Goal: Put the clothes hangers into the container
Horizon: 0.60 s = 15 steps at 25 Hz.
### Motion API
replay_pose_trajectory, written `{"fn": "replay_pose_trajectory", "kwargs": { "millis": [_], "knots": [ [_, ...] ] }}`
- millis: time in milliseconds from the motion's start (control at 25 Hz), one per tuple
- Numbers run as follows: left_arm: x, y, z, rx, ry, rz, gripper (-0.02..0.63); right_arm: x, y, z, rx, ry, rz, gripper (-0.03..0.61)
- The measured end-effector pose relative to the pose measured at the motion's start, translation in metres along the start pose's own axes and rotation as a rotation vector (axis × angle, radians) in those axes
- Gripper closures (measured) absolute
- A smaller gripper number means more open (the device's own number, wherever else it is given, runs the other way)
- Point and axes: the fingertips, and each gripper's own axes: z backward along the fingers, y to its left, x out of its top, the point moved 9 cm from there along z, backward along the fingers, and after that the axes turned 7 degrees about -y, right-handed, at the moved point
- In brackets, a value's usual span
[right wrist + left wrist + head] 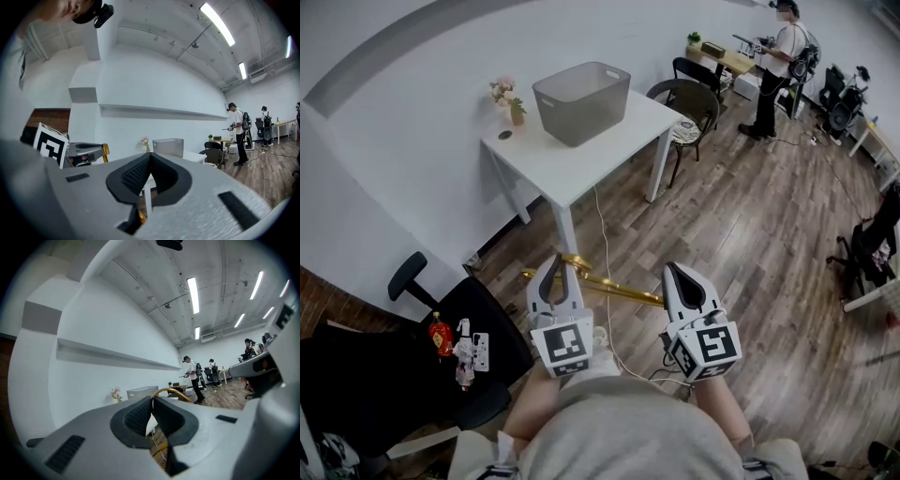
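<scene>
A gold clothes hanger (609,286) hangs over the wooden floor between my two grippers. My left gripper (562,265) is shut on its hook; the hook arcs out of the closed tips (171,392) in the left gripper view. My right gripper (675,270) is shut at the hanger's right end. A gold bit of the hanger (139,216) shows low in the gap behind its closed tips, and I cannot tell whether they touch. The grey container (581,101) stands on the white table (609,141) ahead, well beyond both grippers, with no hanger showing in it.
A small vase of flowers (508,98) stands on the table's left side. A dark chair (694,103) is at its right, a black office chair (459,314) at my left. A white cable (605,239) runs over the floor. A person (780,61) stands far back.
</scene>
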Motion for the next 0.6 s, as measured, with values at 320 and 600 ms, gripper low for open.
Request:
{"fn": "replay_pose_trajectory", "kwargs": {
  "millis": [320, 600],
  "knots": [
    [-0.009, 0.016, -0.078, -0.007, 0.004, -0.001, 0.594, 0.001, -0.024, -0.073, 0.005, 0.007, 0.010, 0.577],
    [-0.017, 0.034, -0.138, -0.018, 0.013, -0.009, 0.594, -0.003, -0.036, -0.130, 0.011, 0.022, 0.008, 0.577]
  ]
}}
